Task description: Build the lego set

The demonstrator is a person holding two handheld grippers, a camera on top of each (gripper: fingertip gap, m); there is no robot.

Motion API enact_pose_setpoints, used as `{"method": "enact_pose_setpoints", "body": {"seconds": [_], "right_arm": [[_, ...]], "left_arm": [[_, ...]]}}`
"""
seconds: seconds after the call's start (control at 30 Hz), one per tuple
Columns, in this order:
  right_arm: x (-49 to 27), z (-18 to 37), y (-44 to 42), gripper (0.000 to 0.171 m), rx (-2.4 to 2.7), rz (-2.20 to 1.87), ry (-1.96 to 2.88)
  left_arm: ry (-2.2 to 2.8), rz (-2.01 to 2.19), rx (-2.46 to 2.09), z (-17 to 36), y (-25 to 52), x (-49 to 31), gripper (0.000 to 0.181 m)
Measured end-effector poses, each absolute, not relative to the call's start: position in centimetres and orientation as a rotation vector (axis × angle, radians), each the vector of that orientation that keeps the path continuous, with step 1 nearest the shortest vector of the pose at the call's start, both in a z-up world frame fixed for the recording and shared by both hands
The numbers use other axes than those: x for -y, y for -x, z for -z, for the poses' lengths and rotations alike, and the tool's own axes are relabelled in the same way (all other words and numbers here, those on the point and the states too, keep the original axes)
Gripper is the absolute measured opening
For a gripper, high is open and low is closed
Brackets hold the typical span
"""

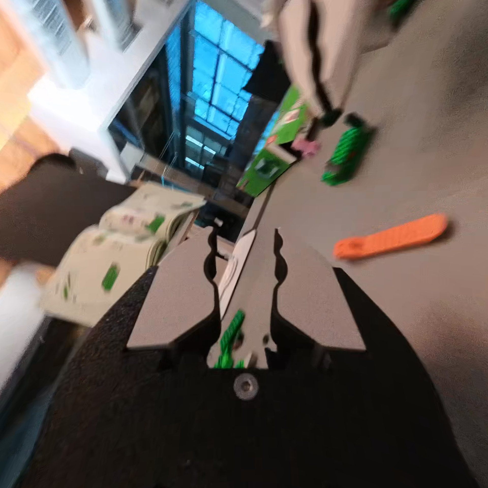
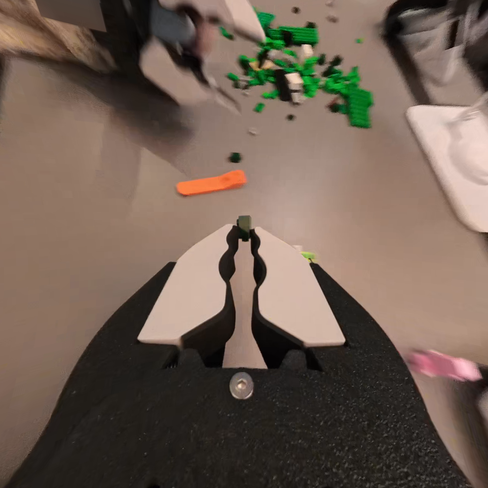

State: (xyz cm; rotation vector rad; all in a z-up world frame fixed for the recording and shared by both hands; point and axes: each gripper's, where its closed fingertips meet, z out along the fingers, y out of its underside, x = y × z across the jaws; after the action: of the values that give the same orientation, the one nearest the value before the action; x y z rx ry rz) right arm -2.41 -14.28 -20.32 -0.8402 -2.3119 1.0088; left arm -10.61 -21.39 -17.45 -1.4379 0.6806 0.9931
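1. the grey table [image 2: 79, 237] is carrying everything; both views are smeared by motion blur.
2. a heap of loose green lego pieces [image 2: 298, 71] is lying at the far end of the table in the right wrist view, with white and black bits mixed in.
3. an orange flat tool [image 2: 211, 183] is lying alone on the table between the heap and the right tongs; a small dark stud piece [image 2: 234, 157] is sitting just beyond it.
4. a white tray-like object [image 2: 449, 158] is resting at the right edge of the table.
5. in the left wrist view the room is appearing tilted: a large window [image 1: 219, 79] is showing blue, and an open instruction booklet [image 1: 118, 245] and a green box [image 1: 266, 169] are sitting at the table's far edge.
6. a green studded plate [image 1: 346, 155] is lying on the table near the box, with a pink piece [image 1: 307, 148] beside it.
7. the right tongs [image 2: 244, 229] are hovering above the table, clenched on a small dark green brick [image 2: 244, 227] at the fingertips.
8. the left tongs [image 1: 244, 232] are held rolled to one side, fingers standing apart, nothing between them.
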Motion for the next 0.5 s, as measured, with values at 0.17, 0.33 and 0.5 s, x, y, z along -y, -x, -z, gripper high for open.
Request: {"method": "enact_pose_setpoints", "body": {"seconds": [0.17, 0.33, 0.5], "right_arm": [[17.8, 21.1, 0.5, 0.008, 2.413, -1.350, 0.848], [18.5, 20.7, -0.3, 0.008, 2.485, -1.480, 0.869], [18.3, 20.4, -0.7, 0.008, 2.504, -1.571, 0.891]], "left_arm": [[1.338, -1.017, -0.952, 19.7, 2.5, 16.6, 0.044], [1.288, -0.972, -1.057, 20.5, 0.4, 16.5, 0.032], [1.273, -0.952, -1.053, 20.1, -0.3, 16.5, 0.010]]}}
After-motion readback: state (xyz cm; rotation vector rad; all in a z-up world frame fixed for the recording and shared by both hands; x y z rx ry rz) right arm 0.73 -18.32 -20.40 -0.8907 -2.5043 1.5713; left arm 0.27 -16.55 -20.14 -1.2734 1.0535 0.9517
